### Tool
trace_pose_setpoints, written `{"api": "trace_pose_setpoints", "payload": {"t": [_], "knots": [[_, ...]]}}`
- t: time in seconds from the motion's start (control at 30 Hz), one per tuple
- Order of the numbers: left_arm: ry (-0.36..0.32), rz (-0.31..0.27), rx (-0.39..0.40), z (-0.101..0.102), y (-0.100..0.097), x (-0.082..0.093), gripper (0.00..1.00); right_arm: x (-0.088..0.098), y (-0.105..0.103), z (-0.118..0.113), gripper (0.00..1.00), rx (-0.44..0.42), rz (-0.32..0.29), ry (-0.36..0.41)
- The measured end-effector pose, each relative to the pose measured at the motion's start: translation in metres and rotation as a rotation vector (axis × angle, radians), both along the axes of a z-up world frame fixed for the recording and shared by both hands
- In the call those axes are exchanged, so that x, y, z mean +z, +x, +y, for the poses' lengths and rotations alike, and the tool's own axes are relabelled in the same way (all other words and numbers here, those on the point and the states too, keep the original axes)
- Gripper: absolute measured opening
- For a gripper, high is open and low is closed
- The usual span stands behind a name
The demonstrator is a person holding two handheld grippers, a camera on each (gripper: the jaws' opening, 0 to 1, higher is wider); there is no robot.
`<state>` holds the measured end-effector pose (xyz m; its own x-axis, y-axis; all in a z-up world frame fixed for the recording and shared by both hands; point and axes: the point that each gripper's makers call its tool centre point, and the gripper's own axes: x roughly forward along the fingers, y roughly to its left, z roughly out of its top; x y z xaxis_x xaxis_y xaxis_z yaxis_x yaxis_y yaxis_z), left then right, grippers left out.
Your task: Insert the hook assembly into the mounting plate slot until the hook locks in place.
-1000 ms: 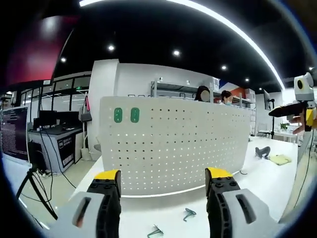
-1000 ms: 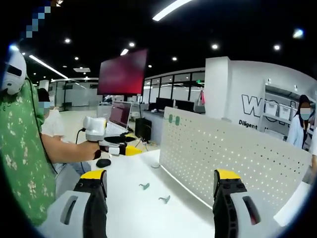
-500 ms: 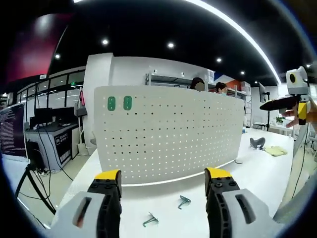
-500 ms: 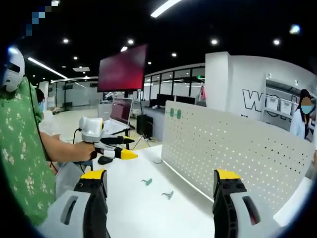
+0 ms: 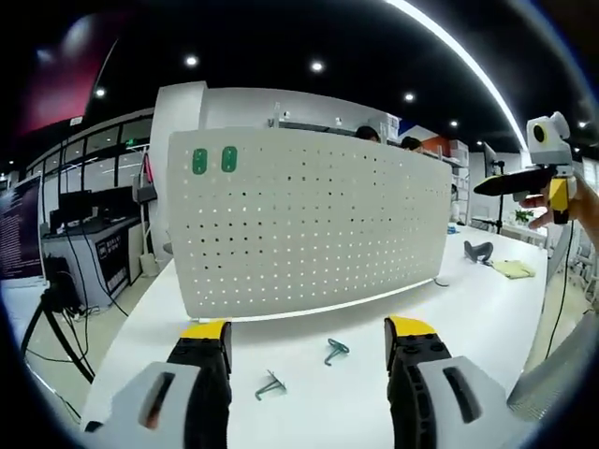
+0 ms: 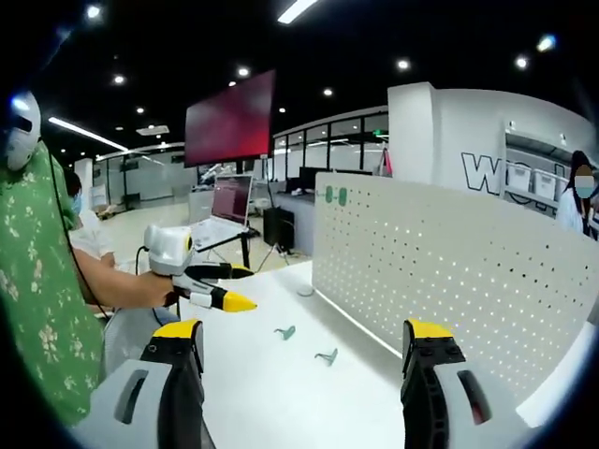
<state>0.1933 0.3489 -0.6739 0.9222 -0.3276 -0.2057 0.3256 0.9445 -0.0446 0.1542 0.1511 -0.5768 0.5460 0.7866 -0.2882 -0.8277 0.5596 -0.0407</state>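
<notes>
Pegboard (image 5: pixel 309 229) stands upright on the tabletop (image 5: pixel 487 323), two oval tags (image 5: pixel 213 161) at its upper left corner. Two hooks lie loose on the tabletop in front of it, apart from each other: one hook (image 5: pixel 335 351) nearer the board, other hook (image 5: pixel 270 384) further out and left. Left gripper (image 6: pixel 217 287) is held above the tabletop, out past the hooks from the board's end. Laptop (image 6: pixel 225 210) sits on a desk behind.
</notes>
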Motion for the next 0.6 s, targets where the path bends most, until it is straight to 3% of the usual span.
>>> {"api": "trace_pose_setpoints", "payload": {"t": [0.4, 0.6], "knots": [[0.013, 0.036, -0.013, -0.004, -0.007, -0.021, 0.66, -0.018, 0.008, 0.004, 0.88, -0.009, 0.039, -0.008], [0.016, 0.04, -0.015, -0.003, -0.006, -0.023, 0.66, -0.024, 0.011, 0.007, 0.86, -0.007, 0.051, -0.013]]}}
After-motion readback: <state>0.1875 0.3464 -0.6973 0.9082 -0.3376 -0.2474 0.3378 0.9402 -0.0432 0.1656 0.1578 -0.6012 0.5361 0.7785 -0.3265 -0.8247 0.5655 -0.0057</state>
